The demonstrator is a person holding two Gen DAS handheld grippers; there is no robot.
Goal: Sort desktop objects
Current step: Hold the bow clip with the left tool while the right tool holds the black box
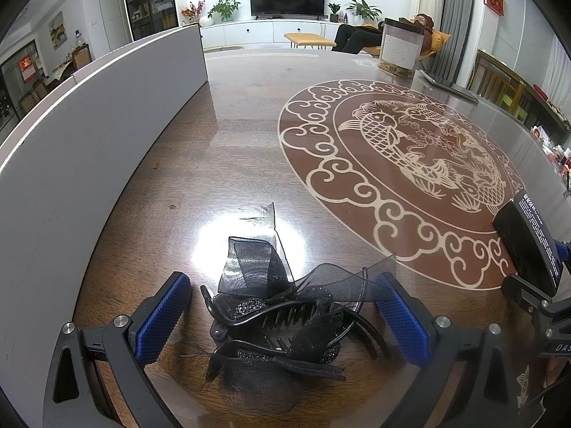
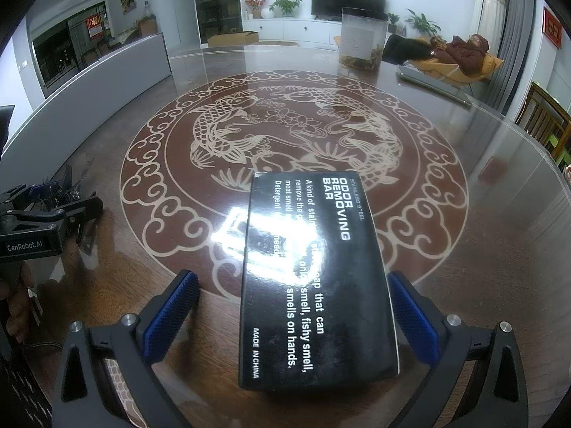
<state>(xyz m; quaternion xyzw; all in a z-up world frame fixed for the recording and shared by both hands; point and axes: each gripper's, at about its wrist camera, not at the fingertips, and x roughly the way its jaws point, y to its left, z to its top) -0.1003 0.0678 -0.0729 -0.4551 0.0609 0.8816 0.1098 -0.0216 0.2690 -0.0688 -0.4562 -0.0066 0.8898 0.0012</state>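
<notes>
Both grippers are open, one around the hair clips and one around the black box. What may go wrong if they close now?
1. The hair clips are a tangled pile with loose mesh ribbon; the left gripper might catch only the mesh, so one clip may drop.
2. The black box lies glossy on the smooth table; its left side sits far from that finger, so the right gripper may push or twist it when closing.

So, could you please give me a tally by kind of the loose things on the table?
Black mesh hair clip: 1
Black odor-removing bar box: 1
Clear labelled jar: 1
Flat grey item behind the jar, perhaps a laptop: 1
Total: 4
</notes>
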